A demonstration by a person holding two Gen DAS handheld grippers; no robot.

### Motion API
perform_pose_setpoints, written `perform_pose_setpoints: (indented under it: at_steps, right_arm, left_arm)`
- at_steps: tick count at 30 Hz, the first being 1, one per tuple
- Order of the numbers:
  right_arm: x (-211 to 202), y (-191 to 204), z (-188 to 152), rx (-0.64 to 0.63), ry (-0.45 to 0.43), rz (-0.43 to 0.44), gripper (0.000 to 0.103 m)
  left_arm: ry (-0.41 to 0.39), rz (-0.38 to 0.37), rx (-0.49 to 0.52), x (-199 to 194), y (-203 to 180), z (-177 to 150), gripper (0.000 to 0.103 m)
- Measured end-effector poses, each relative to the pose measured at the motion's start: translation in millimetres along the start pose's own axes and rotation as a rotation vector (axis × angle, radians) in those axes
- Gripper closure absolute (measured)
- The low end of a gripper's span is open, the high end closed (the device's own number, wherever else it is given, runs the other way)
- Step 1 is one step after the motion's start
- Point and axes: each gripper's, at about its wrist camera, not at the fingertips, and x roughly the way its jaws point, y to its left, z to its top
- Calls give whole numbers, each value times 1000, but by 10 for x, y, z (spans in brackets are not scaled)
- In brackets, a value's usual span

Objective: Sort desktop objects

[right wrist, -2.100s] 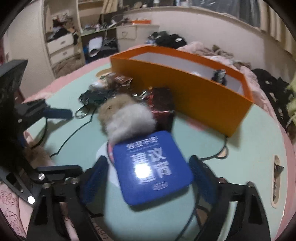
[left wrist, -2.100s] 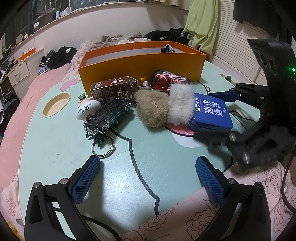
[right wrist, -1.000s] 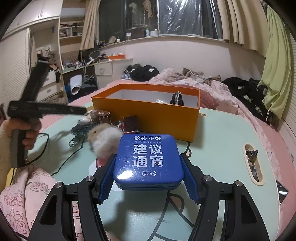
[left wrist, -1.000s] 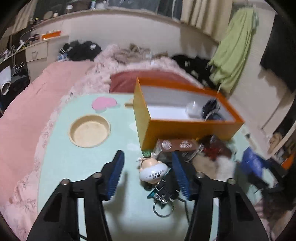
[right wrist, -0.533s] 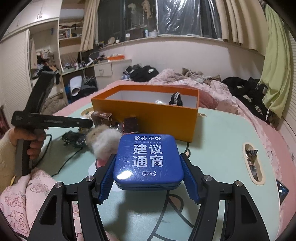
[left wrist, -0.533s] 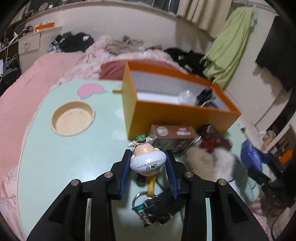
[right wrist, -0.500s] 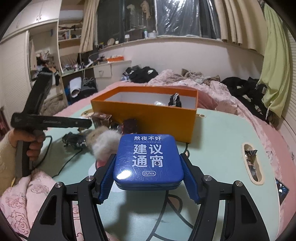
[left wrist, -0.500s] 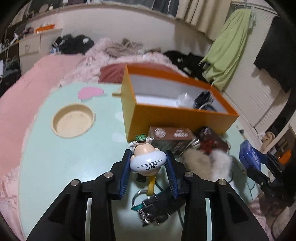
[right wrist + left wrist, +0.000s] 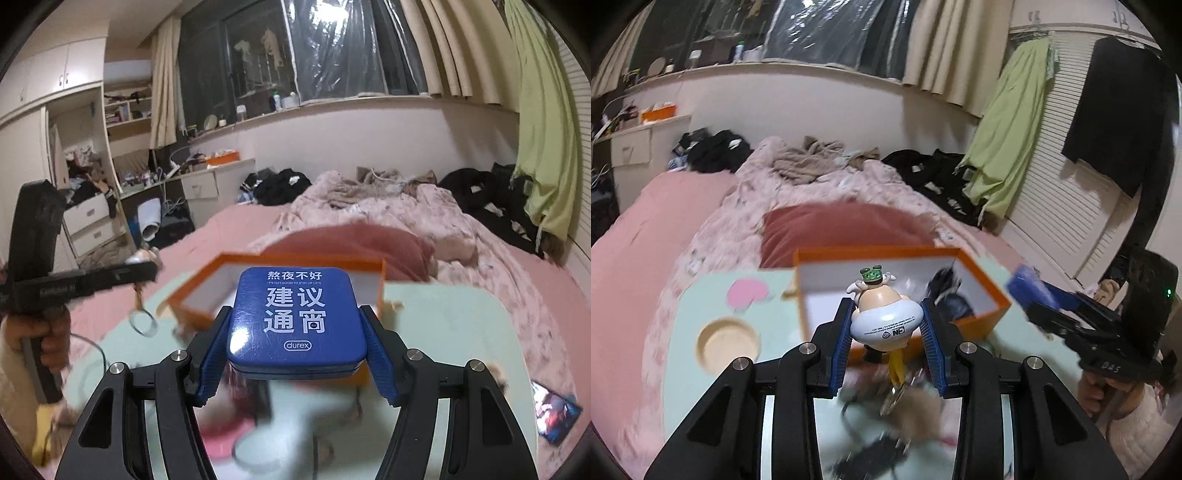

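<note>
My left gripper (image 9: 886, 311) is shut on a small white-and-pink toy figure (image 9: 882, 326) with a green cap, held in the air in front of the orange box (image 9: 984, 282). A yellow strap and key ring (image 9: 142, 321) dangle under it. My right gripper (image 9: 295, 322) is shut on a blue tin (image 9: 295, 314) with white lettering, held flat just before the orange box (image 9: 192, 293). In the left wrist view the right gripper (image 9: 1045, 295) comes in from the right with the blue tin (image 9: 1023, 282). A dark object (image 9: 945, 291) lies inside the box.
The mint-green table (image 9: 683, 317) has a round recess (image 9: 727, 341) at left. Blurred furry pompoms (image 9: 918, 404) and a dark toy car (image 9: 871, 458) lie below the left gripper. A small card (image 9: 554, 410) lies at the table's right. A pink bed stands behind the table.
The left gripper shut on the toy figure and lifted it off the table, ring dangling. The right gripper rose with the blue tin. Both now sit higher, nearer the box.
</note>
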Motion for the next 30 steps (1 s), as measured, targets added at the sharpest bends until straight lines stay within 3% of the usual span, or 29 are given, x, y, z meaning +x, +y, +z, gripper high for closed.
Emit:
perform_pose_setpoints:
  at_steps: [3,6,9,12,17,22,30]
  right_arm:
    - [290,15,101,-12,30,-14,37]
    - [565,4,48,-29,77,-82,36]
    - [724,3,-110,-59,143,-157,31]
    - [656,40,-137,-69,124,-169,23]
    - [513,40,-121,-60,90,-178,22]
    - [177,134,-93,-51,53,-145,21]
    - [-201,241,-546,-71,183,-103,20]
  left_arm:
    - [1,-15,5,233,-79,155,66]
    - [-13,35,11,505,-85,197,65]
    - [52,104,8,732,-28,119,47]
    - [79,83,7,765,8,-2,43]
    - [52,75,15,637,-11,-32,43]
    - [2,49,35,294,-136,-23,30]
    - [39,55,129,-178,-380,-490,30]
